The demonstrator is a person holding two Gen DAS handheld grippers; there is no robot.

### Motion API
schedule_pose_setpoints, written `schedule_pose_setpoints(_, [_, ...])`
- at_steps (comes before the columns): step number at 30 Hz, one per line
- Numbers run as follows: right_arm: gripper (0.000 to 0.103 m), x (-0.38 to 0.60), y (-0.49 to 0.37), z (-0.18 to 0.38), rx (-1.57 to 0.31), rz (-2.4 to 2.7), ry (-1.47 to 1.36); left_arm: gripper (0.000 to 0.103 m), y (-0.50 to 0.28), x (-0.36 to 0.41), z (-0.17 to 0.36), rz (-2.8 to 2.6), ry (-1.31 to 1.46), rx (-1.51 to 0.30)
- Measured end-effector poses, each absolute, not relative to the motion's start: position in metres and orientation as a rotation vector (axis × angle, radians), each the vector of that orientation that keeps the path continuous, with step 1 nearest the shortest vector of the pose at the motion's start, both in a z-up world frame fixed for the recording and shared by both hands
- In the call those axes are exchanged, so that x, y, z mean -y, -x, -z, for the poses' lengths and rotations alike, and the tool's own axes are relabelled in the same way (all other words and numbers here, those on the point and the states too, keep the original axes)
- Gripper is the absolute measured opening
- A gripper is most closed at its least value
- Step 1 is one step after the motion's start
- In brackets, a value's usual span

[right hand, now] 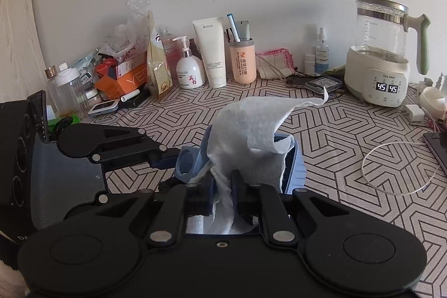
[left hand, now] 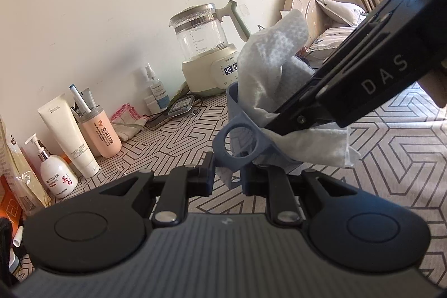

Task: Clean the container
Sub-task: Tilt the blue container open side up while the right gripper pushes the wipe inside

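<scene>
**Blue container held at its handle, wipe pinched inside it**

My left tongs [left hand: 227, 180] point slightly downward and are clamped together on the ring-shaped handle of the blue container [left hand: 237, 141], which sits directly ahead of their tips, over the patterned tabletop [left hand: 391, 158]. My right tongs [right hand: 222, 193] come in from the right of the left pair, angled steeply down, and reach into the container's open top. Their jaws are closed on a white wipe [right hand: 251, 130]; no gap shows between the pads and the cloth.

The container is a pale blue, boxy vessel with ribbed walls and a ring handle on one side. The wipe is stuffed into its mouth: one corner stands up in a loose peak above the rim, and a lower fold spills over the edge toward my right tongs.

Beyond the container, against the wall, stands a glass kettle [right hand: 385, 52] on a cream base with a lit display. Left of it stand a peach cup [right hand: 243, 63] holding brushes, a white tube [right hand: 211, 52] and a pump bottle [right hand: 188, 66].
</scene>
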State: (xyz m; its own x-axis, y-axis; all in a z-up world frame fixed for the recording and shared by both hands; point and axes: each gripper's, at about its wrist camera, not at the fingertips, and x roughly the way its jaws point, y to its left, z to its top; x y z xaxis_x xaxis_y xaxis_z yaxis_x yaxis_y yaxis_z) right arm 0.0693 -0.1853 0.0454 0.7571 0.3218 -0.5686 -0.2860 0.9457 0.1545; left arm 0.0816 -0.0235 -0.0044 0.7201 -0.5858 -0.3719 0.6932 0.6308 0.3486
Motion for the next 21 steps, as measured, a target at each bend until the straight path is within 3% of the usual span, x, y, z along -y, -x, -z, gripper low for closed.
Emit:
schedule_pose_setpoints(13, [0.014, 0.204, -0.080, -0.039, -0.575, -0.516, -0.286, 0.017, -0.096, 0.013, 0.000, 0.706, -0.440, -0.290])
schedule_pose_setpoints(21, [0.013, 0.188, -0.072, -0.038, -0.634, -0.398, -0.096, 0.017, -0.092, 0.012, -0.002, 0.733, -0.437, -0.268])
